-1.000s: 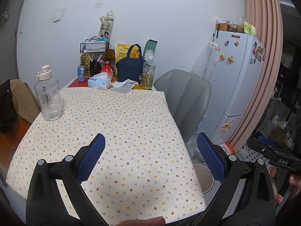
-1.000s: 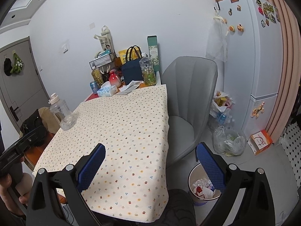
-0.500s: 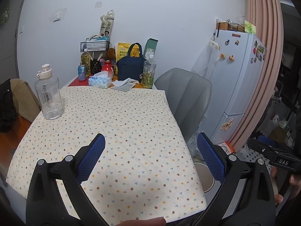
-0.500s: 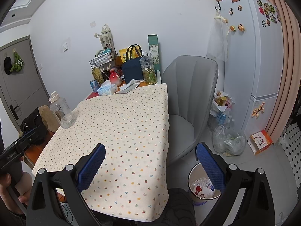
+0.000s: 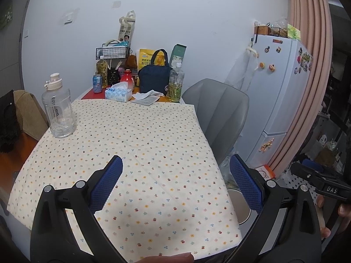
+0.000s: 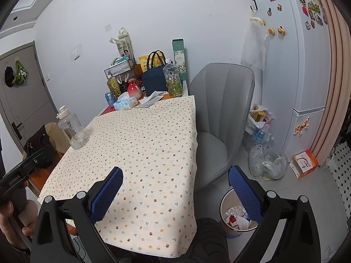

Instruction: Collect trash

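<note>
A round white bin (image 6: pixel 235 217) stands on the floor right of the table, holding crumpled wrappers and plastic. Its rim (image 5: pixel 241 208) peeks out past the table corner in the left wrist view. My left gripper (image 5: pixel 176 171) hovers open over the near part of the flowered tablecloth (image 5: pixel 140 144), nothing between its blue pads. My right gripper (image 6: pixel 175 183) is open too, over the table's near right corner, its right fingertip (image 6: pixel 238 180) above the bin. A crumpled white tissue (image 5: pixel 145 94) lies at the table's far end.
A clear water jug (image 5: pixel 58 109) stands at the table's left. At the far end are a tissue box (image 5: pixel 118 93), blue can (image 5: pixel 97 83), navy bag (image 5: pixel 154 75) and bottles. A grey chair (image 6: pixel 219 118), floor bags (image 6: pixel 267 162) and fridge (image 6: pixel 294 65) lie right.
Both cameras have shifted only slightly; the view of the table has drifted a little. Both grippers stay open and empty.
</note>
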A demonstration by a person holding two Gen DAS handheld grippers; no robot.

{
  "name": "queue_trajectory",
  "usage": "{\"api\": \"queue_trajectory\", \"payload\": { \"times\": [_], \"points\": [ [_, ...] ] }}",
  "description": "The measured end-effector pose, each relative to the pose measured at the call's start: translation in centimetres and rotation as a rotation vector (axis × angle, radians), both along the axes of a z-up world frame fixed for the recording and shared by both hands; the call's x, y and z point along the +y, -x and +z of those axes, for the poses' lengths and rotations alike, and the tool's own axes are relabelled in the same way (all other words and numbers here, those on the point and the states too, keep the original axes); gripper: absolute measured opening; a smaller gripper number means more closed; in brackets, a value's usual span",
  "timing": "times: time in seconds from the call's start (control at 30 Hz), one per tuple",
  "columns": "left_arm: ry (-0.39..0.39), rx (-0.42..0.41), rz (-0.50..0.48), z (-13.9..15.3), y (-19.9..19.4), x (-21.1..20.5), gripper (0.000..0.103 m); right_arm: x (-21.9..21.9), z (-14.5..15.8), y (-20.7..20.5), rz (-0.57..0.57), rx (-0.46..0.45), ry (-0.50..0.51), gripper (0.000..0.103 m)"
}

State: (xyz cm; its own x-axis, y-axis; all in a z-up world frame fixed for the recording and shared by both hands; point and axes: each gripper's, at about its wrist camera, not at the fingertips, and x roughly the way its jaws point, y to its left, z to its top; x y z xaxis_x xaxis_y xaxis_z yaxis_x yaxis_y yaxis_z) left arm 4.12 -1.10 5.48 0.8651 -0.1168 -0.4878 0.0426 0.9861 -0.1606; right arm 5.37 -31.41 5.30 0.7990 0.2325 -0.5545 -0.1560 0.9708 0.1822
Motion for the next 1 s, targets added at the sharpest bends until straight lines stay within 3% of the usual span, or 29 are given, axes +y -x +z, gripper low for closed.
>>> {"api": "queue_trajectory", "payload": {
  "times": [1.0],
  "points": [
    [-0.004, 0.003, 0.003, -0.12, -0.02, 0.18, 0.097, -0.24, -0.42, -0.12, -0.003, 0.008, -0.005, 0.095]
  ]
}}
